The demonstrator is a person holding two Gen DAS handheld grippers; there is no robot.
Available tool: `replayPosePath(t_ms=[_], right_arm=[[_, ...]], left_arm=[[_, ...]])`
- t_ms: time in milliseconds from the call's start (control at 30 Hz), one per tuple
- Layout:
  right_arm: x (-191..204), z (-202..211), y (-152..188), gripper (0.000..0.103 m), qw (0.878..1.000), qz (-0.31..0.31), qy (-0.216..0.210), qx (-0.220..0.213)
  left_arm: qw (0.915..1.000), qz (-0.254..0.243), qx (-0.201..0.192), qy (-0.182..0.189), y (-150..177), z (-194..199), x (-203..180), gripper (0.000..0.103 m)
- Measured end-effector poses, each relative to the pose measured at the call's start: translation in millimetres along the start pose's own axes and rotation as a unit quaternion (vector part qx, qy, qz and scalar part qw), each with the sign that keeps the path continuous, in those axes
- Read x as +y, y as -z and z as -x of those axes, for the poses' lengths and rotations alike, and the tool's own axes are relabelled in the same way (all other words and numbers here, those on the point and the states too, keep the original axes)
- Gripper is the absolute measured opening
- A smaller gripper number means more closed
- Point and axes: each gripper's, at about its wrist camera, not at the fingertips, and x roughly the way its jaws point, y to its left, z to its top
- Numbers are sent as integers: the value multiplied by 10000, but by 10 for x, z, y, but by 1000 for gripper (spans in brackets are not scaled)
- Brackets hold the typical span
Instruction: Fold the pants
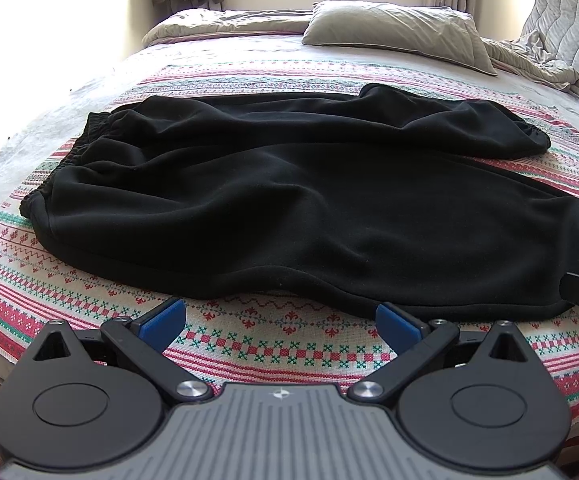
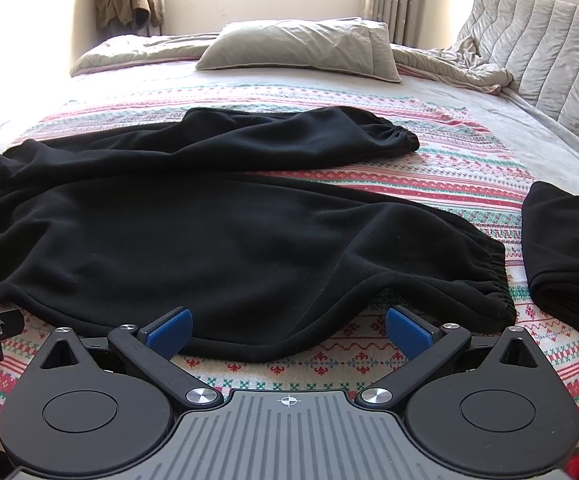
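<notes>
Black sweatpants (image 1: 289,192) lie spread flat on the patterned bedspread (image 1: 273,344), waistband at the left, both legs running to the right. They also show in the right wrist view (image 2: 217,232), with the elastic cuffs (image 2: 497,280) at the right. My left gripper (image 1: 281,326) is open and empty, just short of the pants' near edge. My right gripper (image 2: 287,332) is open, with the near edge of the front leg lying between its blue pads (image 2: 169,330); the pads are apart from the cloth.
A folded black garment (image 2: 569,248) lies at the right on the bedspread (image 2: 449,184). A grey pillow (image 2: 301,44) and rumpled grey bedding (image 2: 469,60) lie at the far side by a padded headboard (image 2: 549,48). The bed's near edge runs just under both grippers.
</notes>
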Motion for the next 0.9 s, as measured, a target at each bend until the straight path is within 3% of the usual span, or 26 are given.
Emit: replayPosePath(t_ms=[900], right_arm=[[7,-25,11,103,10000,31,29,20]], left_arm=[[10000,-1,-2,8,2,-1,5,103]])
